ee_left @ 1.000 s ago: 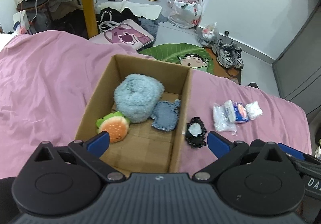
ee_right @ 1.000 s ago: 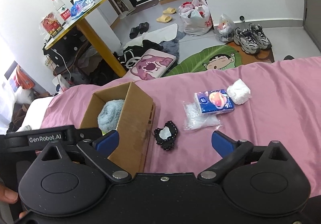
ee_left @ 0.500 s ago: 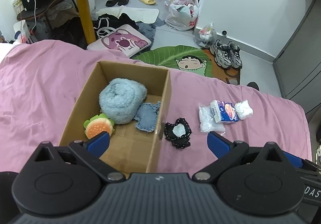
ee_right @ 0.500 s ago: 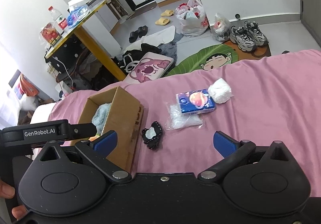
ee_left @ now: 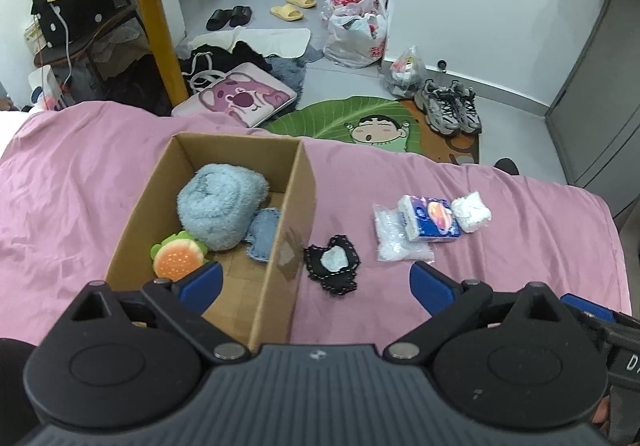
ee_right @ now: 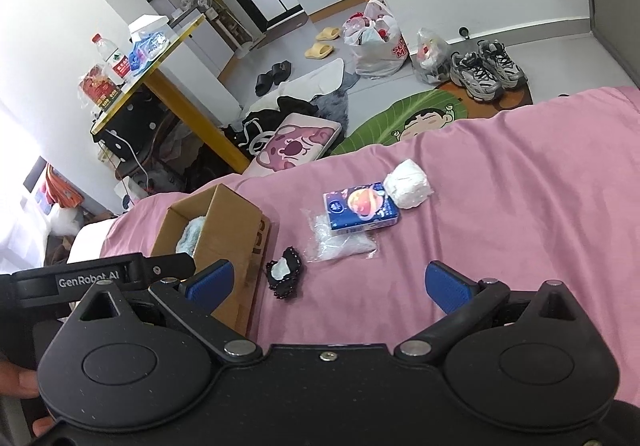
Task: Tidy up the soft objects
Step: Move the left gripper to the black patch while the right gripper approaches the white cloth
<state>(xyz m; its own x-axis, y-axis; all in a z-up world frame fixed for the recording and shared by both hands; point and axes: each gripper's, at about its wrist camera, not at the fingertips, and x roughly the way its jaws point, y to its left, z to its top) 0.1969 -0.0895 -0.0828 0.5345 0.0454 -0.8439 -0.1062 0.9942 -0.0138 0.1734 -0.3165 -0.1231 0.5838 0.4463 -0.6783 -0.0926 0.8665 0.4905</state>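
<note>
On the pink bed sheet (ee_left: 80, 198) stood an open cardboard box (ee_left: 298, 214), its long axis running from near to far. Inside it lay a fluffy blue roll (ee_left: 220, 204) toward the far end, a denim patch (ee_left: 262, 232) against the right wall, and a burger plush (ee_left: 176, 260) at the near left, just beside the roll. Right of the box, just beside its wall, lay a black lace-edged pouch (ee_left: 333, 266), its long axis near to far. Farther right sat a clear plastic packet (ee_left: 394, 236), a blue tissue pack (ee_left: 430, 218) lying partly on it with its long axis running left to right, and a white wad (ee_left: 472, 211) touching the pack's right end.

The left gripper (ee_left: 316, 282) hovered near the box's near end with its fingers (ee_left: 200, 284) spread wide and holding nothing. The right gripper (ee_right: 326, 284) was likewise splayed and free, its fingers (ee_right: 448, 286) above bare sheet.

Only the left wrist view looked down into the box and showed the plush and the denim; the right wrist view saw the box (ee_right: 236, 230) from its side, with just a sliver of the blue roll (ee_right: 192, 238), yet showed the pouch (ee_right: 285, 273), tissue pack (ee_right: 360, 208) and wad (ee_right: 408, 184) more plainly
</note>
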